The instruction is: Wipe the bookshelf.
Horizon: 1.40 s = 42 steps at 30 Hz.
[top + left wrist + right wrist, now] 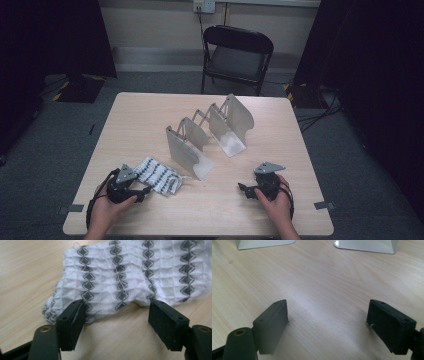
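Observation:
A white knitted cloth [159, 175] with dark diamond stripes lies flat on the wooden table [145, 112], near the front left. My left gripper [145, 191] rests just left of it, its jaws pointing at the cloth. In the left gripper view the cloth [130, 275] spreads ahead of the left gripper [117, 312]. Its jaws stand apart, with the left pad [72, 322] at the cloth's frayed near edge and bare wood between the pads. At the front right my right gripper [245, 189] is held low, and in its own view the right gripper [327, 315] is open over bare wood.
A grey metal rack [210, 132] of several upright plates joined by a scissor link stands mid-table, running diagonally. Two of its bases [264, 243] lie ahead in the right gripper view. A black folding chair [237, 52] stands beyond the far edge.

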### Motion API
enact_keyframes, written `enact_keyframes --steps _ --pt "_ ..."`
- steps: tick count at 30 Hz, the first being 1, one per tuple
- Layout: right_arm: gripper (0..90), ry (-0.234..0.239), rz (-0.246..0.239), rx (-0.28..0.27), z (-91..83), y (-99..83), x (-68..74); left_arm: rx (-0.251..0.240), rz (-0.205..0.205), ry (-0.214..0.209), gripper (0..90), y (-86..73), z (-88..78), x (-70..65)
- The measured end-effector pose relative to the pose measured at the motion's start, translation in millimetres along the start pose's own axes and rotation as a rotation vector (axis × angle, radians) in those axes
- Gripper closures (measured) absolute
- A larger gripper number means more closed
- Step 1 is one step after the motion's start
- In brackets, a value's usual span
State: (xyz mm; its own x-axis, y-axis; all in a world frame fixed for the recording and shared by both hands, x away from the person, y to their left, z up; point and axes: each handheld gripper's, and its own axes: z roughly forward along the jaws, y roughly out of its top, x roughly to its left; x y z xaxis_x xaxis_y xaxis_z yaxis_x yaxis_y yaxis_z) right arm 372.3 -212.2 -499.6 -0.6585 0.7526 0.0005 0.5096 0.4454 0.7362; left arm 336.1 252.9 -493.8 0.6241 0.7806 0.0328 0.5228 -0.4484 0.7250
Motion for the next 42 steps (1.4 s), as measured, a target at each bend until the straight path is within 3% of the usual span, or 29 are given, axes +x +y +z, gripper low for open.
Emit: enact_keyframes --steps 3,8,17,20,25,31,34,36,40,42 --pt "16.5 0.0 0.0 0.0 0.0 0.0 0.0 -0.007 0.02 -0.005 24.6 -1.2 1.8 -0.4" --pt "16.3 0.0 0.0 0.0 0.1 0.1 -0.1 -0.027 -0.01 -0.028 17.2 -4.0 5.4 -1.1" --pt "14.6 -0.003 0.002 0.004 1.0 0.8 0.7 -0.024 0.005 -0.025 15.2 -4.1 5.1 -0.9" --pt "14.8 -0.018 0.019 0.005 1.6 1.5 3.0 -0.026 -0.013 -0.026 15.1 -4.8 5.2 -1.9" --pt "17.6 -0.004 0.017 0.012 2.7 6.7 7.7 -0.024 -0.018 -0.027 14.8 -5.3 4.5 -2.1" --pt "24.6 0.064 -0.021 -0.022 1.5 33.8 26.9 -0.02 -0.034 -0.023 14.1 -6.3 4.0 -2.0" --pt "25.2 0.062 -0.045 -0.039 4.9 44.5 35.2 -0.021 -0.035 -0.023 14.0 -6.3 4.2 -2.0" --pt "25.9 0.089 -0.028 -0.047 9.5 51.4 37.9 -0.021 -0.035 -0.023 13.9 -6.3 4.2 -2.0" --pt "28.9 0.092 -0.064 -0.054 15.6 67.3 41.8 -0.021 -0.035 -0.023 13.9 -6.3 4.2 -2.0" --pt "29.9 0.101 -0.054 -0.069 18.1 73.5 41.8 -0.02 -0.033 -0.023 13.8 -6.2 4.3 -1.8"
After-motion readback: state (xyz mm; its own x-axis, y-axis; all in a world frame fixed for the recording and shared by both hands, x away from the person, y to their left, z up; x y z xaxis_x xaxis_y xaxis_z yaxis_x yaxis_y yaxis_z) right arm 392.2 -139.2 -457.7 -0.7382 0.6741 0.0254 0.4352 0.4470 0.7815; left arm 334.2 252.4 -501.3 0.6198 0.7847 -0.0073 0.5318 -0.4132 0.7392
